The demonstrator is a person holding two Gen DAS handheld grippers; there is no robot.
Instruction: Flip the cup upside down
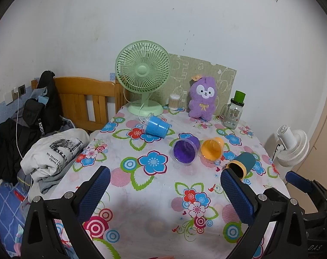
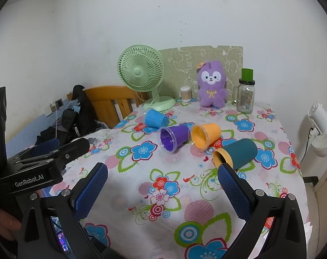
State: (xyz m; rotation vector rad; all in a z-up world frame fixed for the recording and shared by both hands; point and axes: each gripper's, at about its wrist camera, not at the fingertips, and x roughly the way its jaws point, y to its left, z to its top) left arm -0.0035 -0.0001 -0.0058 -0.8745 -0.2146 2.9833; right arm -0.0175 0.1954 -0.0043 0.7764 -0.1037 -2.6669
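Observation:
Several cups lie on their sides on the flowered tablecloth [image 1: 163, 194]: a blue cup [image 1: 157, 126] [image 2: 155, 118], a purple cup [image 1: 186, 151] [image 2: 174, 138], an orange cup [image 1: 212, 149] [image 2: 204, 137] and a dark teal cup with a yellow inside [image 1: 242, 164] [image 2: 236, 152]. My left gripper [image 1: 164, 185] is open and empty above the near table. My right gripper [image 2: 163, 183] is open and empty, its right finger [image 2: 232, 190] just in front of the teal cup's mouth. The right gripper's tip shows in the left wrist view [image 1: 299, 179].
A green fan [image 1: 143, 75], a purple plush toy [image 1: 203, 100], a cotton-swab jar [image 1: 174, 101] and a glass jar with a green lid [image 1: 233, 112] stand along the table's back. A white fan [image 1: 292, 144] is right of the table. Clothes [image 1: 53, 153] are piled at the left.

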